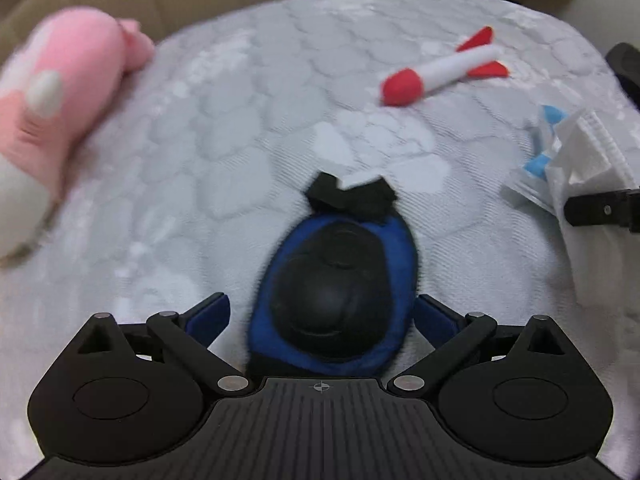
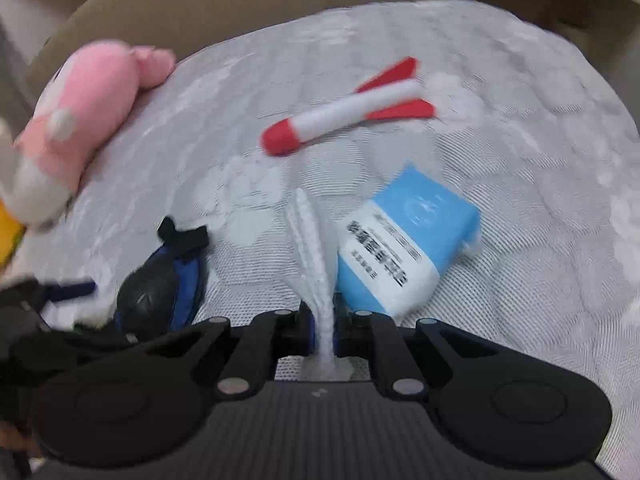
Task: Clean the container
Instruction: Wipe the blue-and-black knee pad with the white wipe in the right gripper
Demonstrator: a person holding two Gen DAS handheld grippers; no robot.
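A blue and black padded item (image 1: 336,292) lies on the pale grey quilted floor (image 1: 240,120) of a cardboard box, between the fingers of my left gripper (image 1: 320,316), which is open around it. It also shows in the right wrist view (image 2: 160,296). My right gripper (image 2: 322,328) is shut on the white crinkled edge (image 2: 312,248) of a blue and white tissue pack (image 2: 404,240). The pack shows at the right edge of the left wrist view (image 1: 576,160).
A red and white toy rocket (image 2: 344,112) lies at the back; it also shows in the left wrist view (image 1: 440,68). A pink plush toy (image 2: 84,112) lies at the left, also in the left wrist view (image 1: 52,100). Cardboard walls (image 2: 280,0) surround the quilt.
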